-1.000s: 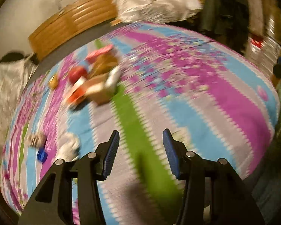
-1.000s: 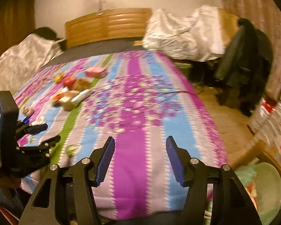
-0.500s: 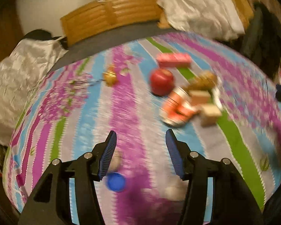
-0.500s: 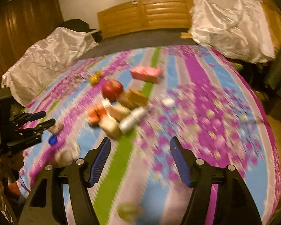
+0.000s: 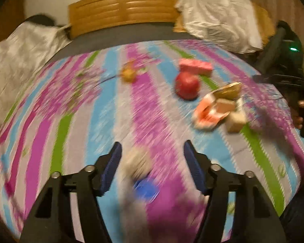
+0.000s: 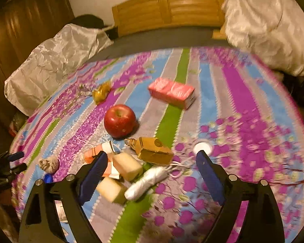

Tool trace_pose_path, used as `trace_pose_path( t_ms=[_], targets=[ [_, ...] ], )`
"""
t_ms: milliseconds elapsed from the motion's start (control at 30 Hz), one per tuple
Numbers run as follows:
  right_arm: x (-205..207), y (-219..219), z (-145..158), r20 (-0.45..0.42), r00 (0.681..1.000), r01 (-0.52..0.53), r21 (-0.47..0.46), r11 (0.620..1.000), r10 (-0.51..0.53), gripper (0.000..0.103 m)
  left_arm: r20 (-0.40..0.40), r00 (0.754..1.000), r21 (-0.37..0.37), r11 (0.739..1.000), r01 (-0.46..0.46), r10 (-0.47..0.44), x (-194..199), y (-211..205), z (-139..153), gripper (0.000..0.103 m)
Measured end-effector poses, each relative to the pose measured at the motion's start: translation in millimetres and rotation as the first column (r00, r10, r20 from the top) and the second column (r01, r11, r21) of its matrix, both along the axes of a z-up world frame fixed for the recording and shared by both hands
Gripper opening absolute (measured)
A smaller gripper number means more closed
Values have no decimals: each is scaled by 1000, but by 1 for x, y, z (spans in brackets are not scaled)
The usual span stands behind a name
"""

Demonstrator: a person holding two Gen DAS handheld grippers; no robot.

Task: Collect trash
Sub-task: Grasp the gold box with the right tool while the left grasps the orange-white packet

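Litter lies on a striped bedspread. In the right wrist view I see a red apple, a pink carton, a brown carton, an orange cup, two beige blocks, a white bottle, a white cap, a gold wrapper, a crumpled wad and a blue cap. My right gripper is open above the blocks and bottle. My left gripper is open over the blurred wad and blue cap; it also shows in the right wrist view.
A wooden headboard stands at the far end. Silvery covered bundles lie at the left and right of the bed. A dark wardrobe is on the left. Dark clothing hangs at the right.
Both grippers have swung left and moved in over the bed. The left one now has the wad and blue cap between its fingers; the right one has closed in on the central litter pile.
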State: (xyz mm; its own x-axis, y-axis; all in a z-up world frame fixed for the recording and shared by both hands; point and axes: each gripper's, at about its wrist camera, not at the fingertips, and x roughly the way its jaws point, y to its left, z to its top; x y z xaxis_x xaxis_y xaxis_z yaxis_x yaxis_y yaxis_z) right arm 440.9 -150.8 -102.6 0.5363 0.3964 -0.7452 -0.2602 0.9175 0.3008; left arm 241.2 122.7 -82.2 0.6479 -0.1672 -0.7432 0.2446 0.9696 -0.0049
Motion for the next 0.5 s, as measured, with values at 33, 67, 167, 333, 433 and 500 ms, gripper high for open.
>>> trace_pose_path(
  t_ms=[33,67,167,333,433,500],
  targets=[
    [11,1,-8,-32,999,2,29,1000,-1,89,-1,999,-4,999,34,-34,14,-12,-4,66],
    [20,3,-17,-63,998,-6,53,999,9,89,-8,998,-1,998,56,-56,24,-21,-8,67],
    [41,18,-38,-127,991,-28,22,999,30,89,-63,985,29,986,164,-161,64,-60,-32,67],
    [50,35,-58,-166,983,-79,-37,996,72,58,-149,946,44,954,298,-288,103,-98,-69,64],
    [48,35,-55,-148,987,-72,-16,997,69,56,-199,908,-3,927,376,-369,108,-107,-86,27],
    [43,34,-49,-121,990,-67,-9,998,66,56,-184,903,-36,921,388,-388,105,-108,-87,14]
  ],
)
